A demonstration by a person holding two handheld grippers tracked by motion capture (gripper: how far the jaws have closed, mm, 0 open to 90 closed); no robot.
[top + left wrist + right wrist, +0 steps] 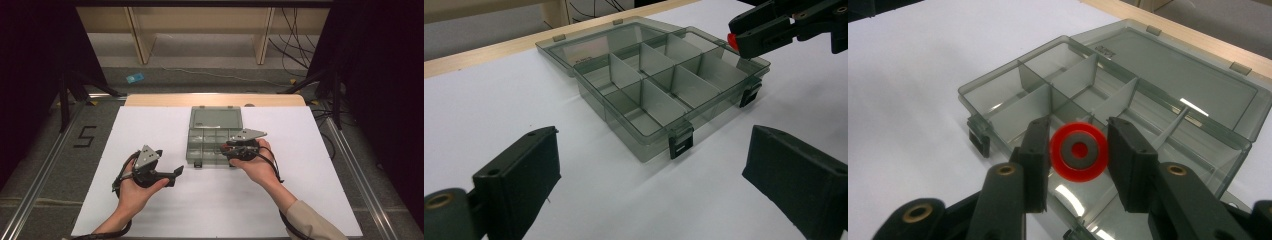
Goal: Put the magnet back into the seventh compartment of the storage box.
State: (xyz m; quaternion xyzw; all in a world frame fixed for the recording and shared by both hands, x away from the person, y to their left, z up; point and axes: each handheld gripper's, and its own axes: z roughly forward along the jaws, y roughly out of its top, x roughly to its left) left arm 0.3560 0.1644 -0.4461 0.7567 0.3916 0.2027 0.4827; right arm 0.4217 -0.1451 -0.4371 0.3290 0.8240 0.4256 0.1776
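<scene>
Hovering right claw (1078, 152) over organizer box (1168, 75) | gripping red wheel (1078, 151)

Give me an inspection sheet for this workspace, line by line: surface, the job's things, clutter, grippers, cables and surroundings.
Surface: white sheet over a wooden table.
Job's things: grey see-through organiser box, lid laid open, compartments look empty; red ring with a grey centre.
Clutter: nothing seen.
Grippers: right hand-held gripper shut on the red ring over the box's near right corner; left hand-held gripper open, nothing between its jaws, short of the box.
Cables: black cables on the floor beyond the table.
Surroundings: dark curtains, wooden frame legs, blue object on the floor.
</scene>
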